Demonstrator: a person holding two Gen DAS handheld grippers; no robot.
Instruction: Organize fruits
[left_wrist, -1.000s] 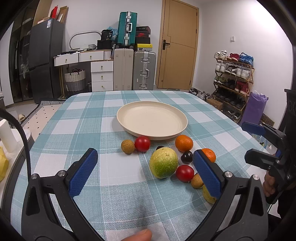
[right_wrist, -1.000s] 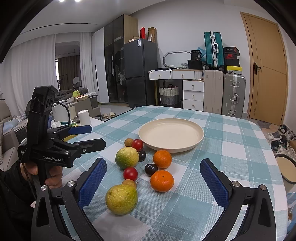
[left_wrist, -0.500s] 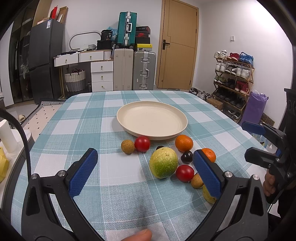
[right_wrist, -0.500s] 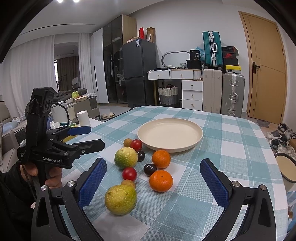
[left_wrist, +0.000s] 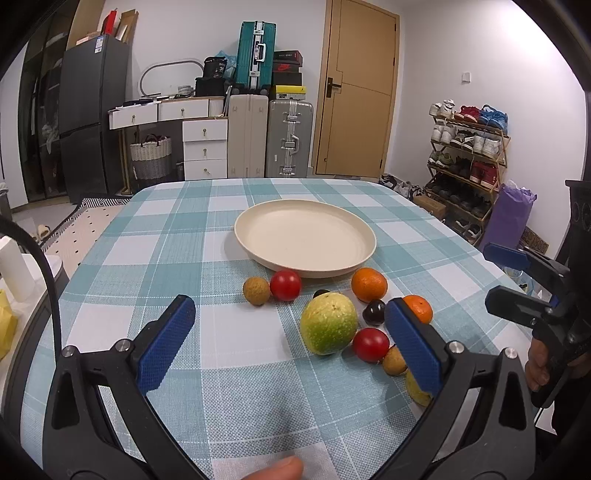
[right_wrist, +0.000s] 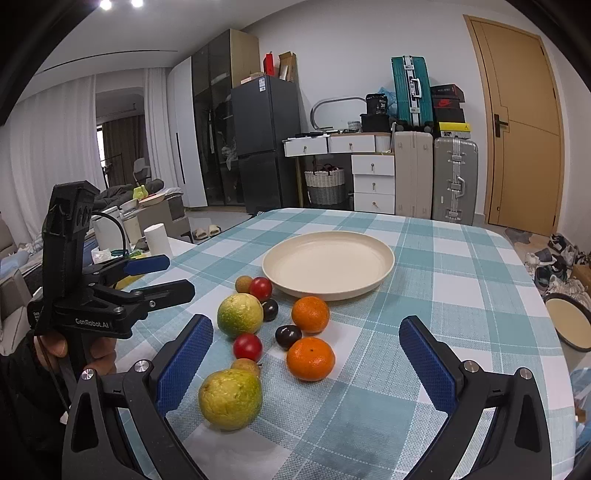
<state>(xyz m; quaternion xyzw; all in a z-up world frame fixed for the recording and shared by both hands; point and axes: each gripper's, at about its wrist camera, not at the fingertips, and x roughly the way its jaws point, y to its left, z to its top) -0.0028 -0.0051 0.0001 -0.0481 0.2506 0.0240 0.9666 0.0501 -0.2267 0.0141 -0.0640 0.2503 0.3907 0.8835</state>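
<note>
An empty cream plate (left_wrist: 304, 240) (right_wrist: 328, 262) sits mid-table on the checked cloth. In front of it lies a cluster of fruit: a green guava (left_wrist: 328, 323) (right_wrist: 240, 314), a yellower guava (right_wrist: 231, 398), two oranges (right_wrist: 310, 314) (right_wrist: 311, 358), two red tomatoes (left_wrist: 285, 285) (left_wrist: 370, 344), dark plums (right_wrist: 288, 336) and small brown fruits (left_wrist: 256, 291). My left gripper (left_wrist: 288, 314) (right_wrist: 173, 277) is open, left of the cluster. My right gripper (right_wrist: 306, 332) (left_wrist: 498, 277) is open on the near right. Neither holds anything.
The table's left edge (right_wrist: 207, 243) is close to the left gripper, with a white roll (right_wrist: 157, 240) beyond it. A round dish (right_wrist: 569, 321) lies on the floor at the right. Suitcases, drawers and a shoe rack (left_wrist: 469, 158) stand behind the table.
The scene in the right wrist view has drifted slightly left, so the right gripper shifted a little. Fruit, plate and left gripper have not moved.
</note>
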